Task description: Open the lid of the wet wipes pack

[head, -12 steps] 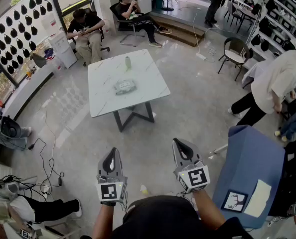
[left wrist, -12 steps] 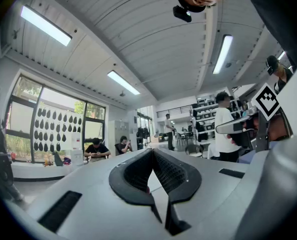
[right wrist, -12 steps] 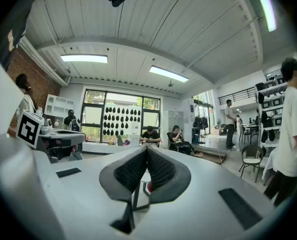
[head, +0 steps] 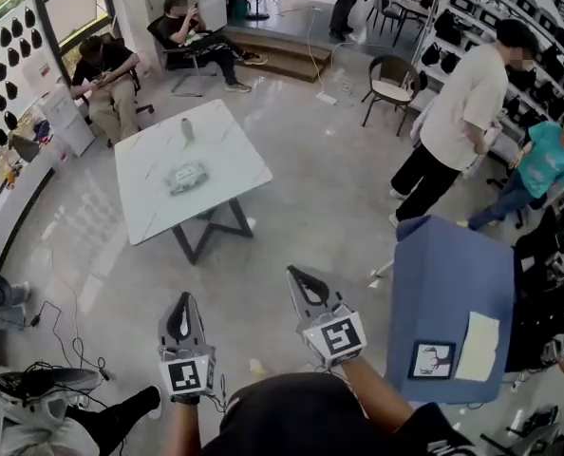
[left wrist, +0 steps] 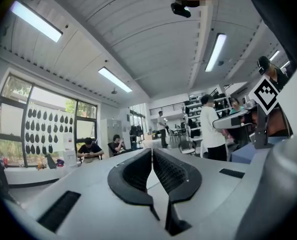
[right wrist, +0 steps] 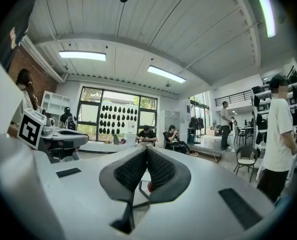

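I am looking down across a large, bright workspace with a pale polished floor, tall windows along the left edge of the frame and shelving along the right. A white marble-topped table is standing in the upper left of the head view, well apart from me. The wet wipes pack is lying flat near the middle of that table, and I cannot tell from here whether its lid is up or down. A small pale bottle is standing upright beyond the pack, near the table's far edge.

I am holding both grippers low at the bottom centre of the frame, pointing level toward the table and nowhere near it. The left gripper is sitting at lower left of centre with its two jaws pressed together and nothing between them. The right gripper is sitting just to the right of it, its jaws also pressed together and empty.

A blue panel is filling the lower right. Two people are sitting on chairs beyond the table at the upper left, and another person in a white shirt is standing at the upper right, bending forward. A dark chair is standing empty near the top centre.
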`<state>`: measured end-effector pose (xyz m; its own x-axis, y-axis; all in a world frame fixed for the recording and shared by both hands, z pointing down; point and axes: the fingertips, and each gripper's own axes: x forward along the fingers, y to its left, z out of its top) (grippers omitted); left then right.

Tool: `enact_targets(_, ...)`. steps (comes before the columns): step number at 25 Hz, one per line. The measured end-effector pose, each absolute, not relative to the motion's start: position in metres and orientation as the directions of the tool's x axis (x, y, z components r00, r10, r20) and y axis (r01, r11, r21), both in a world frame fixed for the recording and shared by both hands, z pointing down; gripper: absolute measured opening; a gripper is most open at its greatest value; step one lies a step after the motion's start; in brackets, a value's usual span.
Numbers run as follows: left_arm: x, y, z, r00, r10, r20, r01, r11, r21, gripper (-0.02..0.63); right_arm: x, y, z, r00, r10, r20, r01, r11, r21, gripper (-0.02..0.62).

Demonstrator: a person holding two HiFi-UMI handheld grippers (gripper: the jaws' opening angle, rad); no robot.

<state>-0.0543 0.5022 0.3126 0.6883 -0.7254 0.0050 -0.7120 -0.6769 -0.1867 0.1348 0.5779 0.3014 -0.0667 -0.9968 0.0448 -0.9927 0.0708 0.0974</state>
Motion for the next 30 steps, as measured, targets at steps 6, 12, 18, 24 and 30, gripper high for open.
enact_targets(6,-0.043,0.507,0.315,0.73,-0.684,0.01,-0.67,-0.718,-0.189,0.017,0.132,0.585,0.303,-0.032,-0.999,0.035,-0.998,0.034,0.058,0.002)
enact_targets(12,-0.034,0.503,0.312,0.736,-0.677,0.003,-0.667,-0.727,-0.164,0.018,0.135,0.581,0.301,-0.03,-0.998,0.053,-0.994,0.035,0.101,0.002)
enact_targets(18,-0.052,0.494,0.313,0.724,-0.69,-0.008,-0.68,-0.712,-0.175,0.087,0.118,0.57,0.296,-0.056,-0.998,0.027,-0.993,0.059,0.105,0.04)
enact_targets(24,-0.058,0.49,0.31,0.728,-0.686,-0.003,-0.678,-0.719,-0.152,0.218,0.113,0.565,0.29,-0.056,-0.998,0.025,-0.994,0.058,0.087,0.154)
enact_targets(30,-0.063,0.482,0.317,0.738,-0.674,0.002,-0.67,-0.734,-0.116,0.328,0.114,0.557,0.295,-0.041,-0.998,0.037,-0.998,0.043,0.049,0.231)
